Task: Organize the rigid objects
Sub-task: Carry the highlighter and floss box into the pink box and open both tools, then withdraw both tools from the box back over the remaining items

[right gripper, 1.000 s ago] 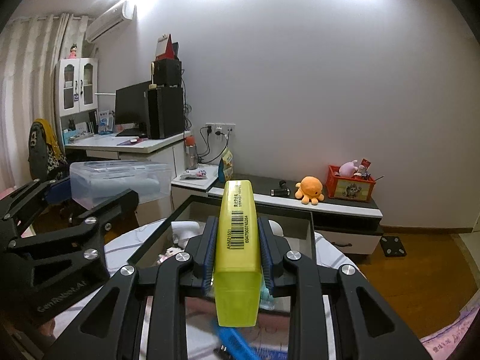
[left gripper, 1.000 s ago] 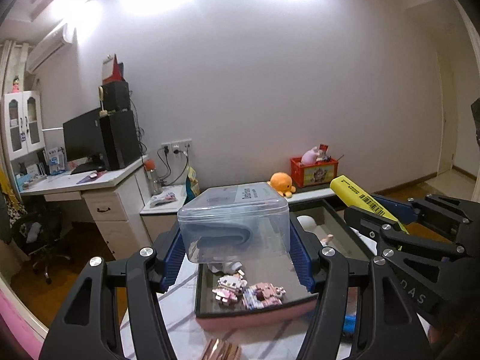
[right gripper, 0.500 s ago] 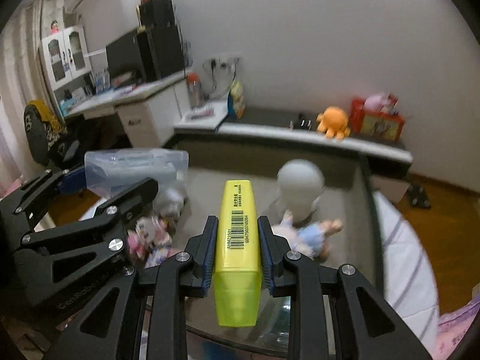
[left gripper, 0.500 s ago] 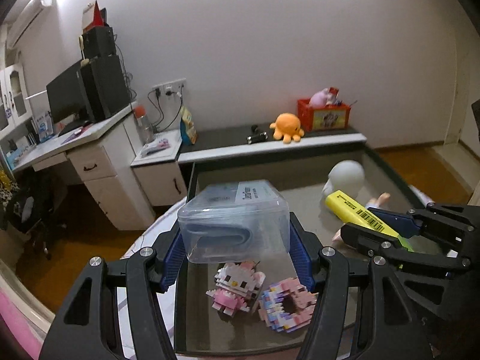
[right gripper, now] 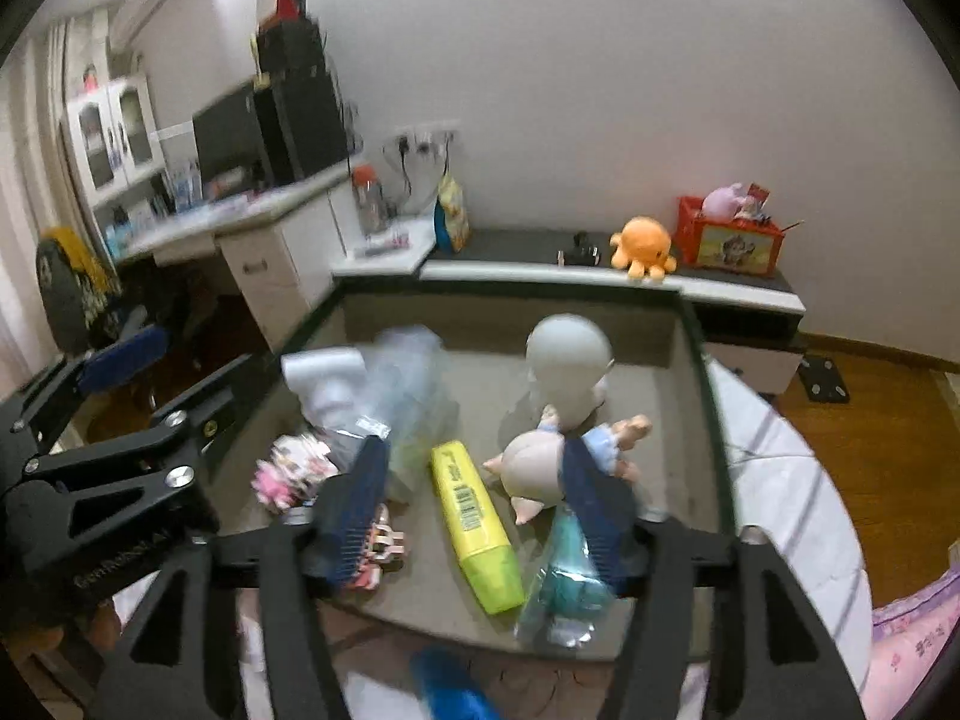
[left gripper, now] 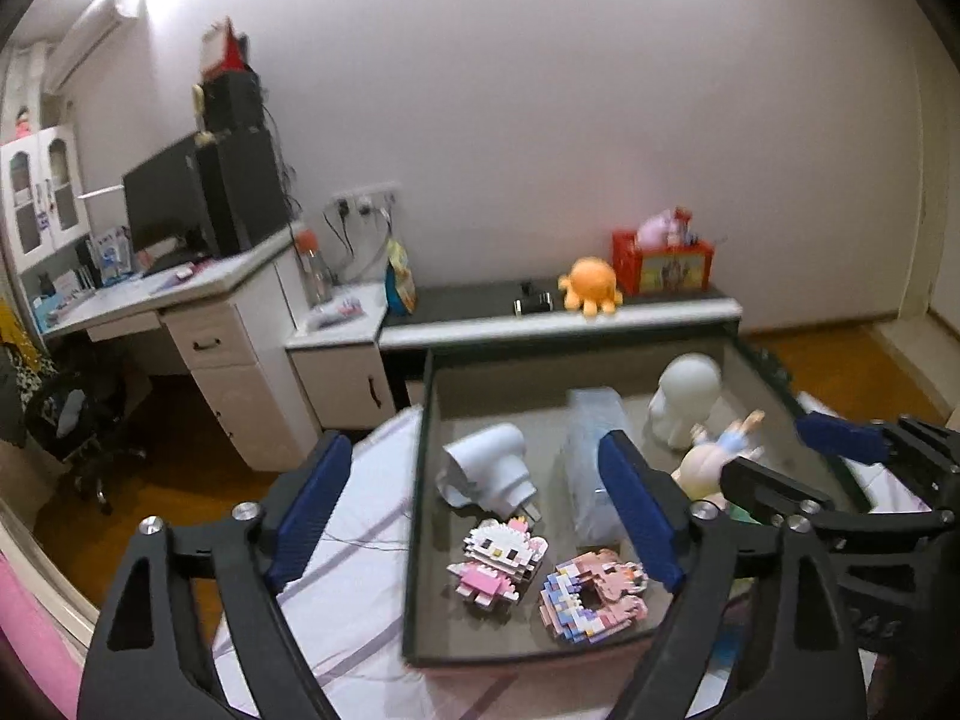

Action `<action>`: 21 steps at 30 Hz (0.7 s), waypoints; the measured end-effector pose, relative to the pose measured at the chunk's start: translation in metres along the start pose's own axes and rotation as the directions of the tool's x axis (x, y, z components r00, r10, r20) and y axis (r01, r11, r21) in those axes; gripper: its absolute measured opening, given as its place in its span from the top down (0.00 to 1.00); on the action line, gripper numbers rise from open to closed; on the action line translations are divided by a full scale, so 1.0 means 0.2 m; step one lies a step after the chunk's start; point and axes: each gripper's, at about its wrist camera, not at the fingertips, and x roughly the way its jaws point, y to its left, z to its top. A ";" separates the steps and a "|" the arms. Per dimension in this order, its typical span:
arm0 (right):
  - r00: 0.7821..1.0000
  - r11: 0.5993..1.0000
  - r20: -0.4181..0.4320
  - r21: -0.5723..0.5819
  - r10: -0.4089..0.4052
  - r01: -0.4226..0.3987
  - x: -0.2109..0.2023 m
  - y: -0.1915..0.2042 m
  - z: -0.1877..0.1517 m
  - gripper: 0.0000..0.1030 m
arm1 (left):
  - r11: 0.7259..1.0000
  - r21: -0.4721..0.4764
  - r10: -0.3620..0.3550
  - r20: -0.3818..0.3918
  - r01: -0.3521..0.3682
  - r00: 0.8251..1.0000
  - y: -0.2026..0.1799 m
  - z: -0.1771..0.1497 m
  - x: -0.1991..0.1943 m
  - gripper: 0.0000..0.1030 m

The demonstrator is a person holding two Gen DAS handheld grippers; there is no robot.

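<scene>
Both carried items have dropped into the tray (right gripper: 699, 324) as the jaws just opened: clear box (left gripper: 591, 462) at 12 o'clock of the wide left tool (left gripper: 480, 510), highlighter (right gripper: 474, 525) below the wide right tool (right gripper: 474, 510), both placements complete.

Both wrist views look down, close, into one tray (left gripper: 420, 480).

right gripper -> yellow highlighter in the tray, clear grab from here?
Probably yes. The right gripper is open with the yellow highlighter lying flat right between its fingers; the doll sits close beside it and might get bumped.
</scene>
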 end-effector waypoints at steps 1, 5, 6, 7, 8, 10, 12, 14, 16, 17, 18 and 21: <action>1.000 1.000 0.022 0.002 -0.011 0.011 -0.04 0.01 0.00 0.19 | 1.000 -0.011 -0.008 0.026 0.008 1.000 0.02 0.01 -0.07 0.10; 0.991 1.000 0.130 -0.007 -0.022 0.024 -0.31 0.06 -0.02 0.17 | 1.000 -0.028 0.005 0.124 -0.002 0.992 0.04 -0.01 -0.32 0.01; 0.988 0.999 0.152 -0.024 -0.024 0.028 -0.39 0.08 -0.05 0.16 | 1.000 -0.027 0.001 0.152 0.003 0.988 0.03 -0.02 -0.40 0.00; 0.985 0.999 0.173 -0.034 -0.026 0.032 -0.44 0.10 -0.06 0.15 | 1.000 -0.024 -0.003 0.167 0.007 0.986 0.03 -0.04 -0.45 0.00; 0.979 0.998 0.199 -0.041 -0.035 0.044 -0.50 0.12 -0.08 0.12 | 1.000 -0.020 -0.005 0.182 0.009 0.983 0.02 -0.05 -0.51 0.00; 0.967 0.995 0.247 -0.059 -0.057 0.074 -0.63 0.15 -0.14 0.00 | 1.000 -0.011 -0.009 0.203 0.012 0.979 0.02 -0.09 -0.61 0.00; 0.958 0.993 0.278 -0.074 -0.072 0.096 -0.71 0.18 -0.18 0.00 | 1.000 -0.019 -0.016 0.221 0.021 0.975 0.02 -0.13 -0.71 0.00; 0.944 0.989 0.320 -0.085 -0.085 0.118 -0.81 0.22 -0.23 0.00 | 1.000 -0.023 -0.008 0.238 0.014 0.971 0.01 -0.15 -0.79 0.00; 0.932 0.984 0.345 -0.090 -0.112 0.152 -0.89 0.26 -0.28 0.00 | 1.000 -0.022 0.008 0.263 -0.002 0.965 0.00 -0.19 -0.88 0.00; 0.928 0.984 0.355 -0.088 -0.115 0.156 -0.92 0.26 -0.30 0.00 | 1.000 -0.021 0.012 0.278 -0.007 0.961 -0.01 -0.21 -0.93 0.00; 0.926 0.984 0.360 -0.084 -0.116 0.156 -0.95 0.27 -0.32 0.00 | 1.000 -0.022 0.016 0.288 -0.010 0.957 -0.02 -0.23 -0.97 0.00; 0.916 0.984 0.381 -0.070 -0.128 0.167 -1.04 0.28 -0.39 0.00 | 1.000 -0.012 0.024 0.315 -0.022 0.949 -0.05 -0.28 -1.07 0.00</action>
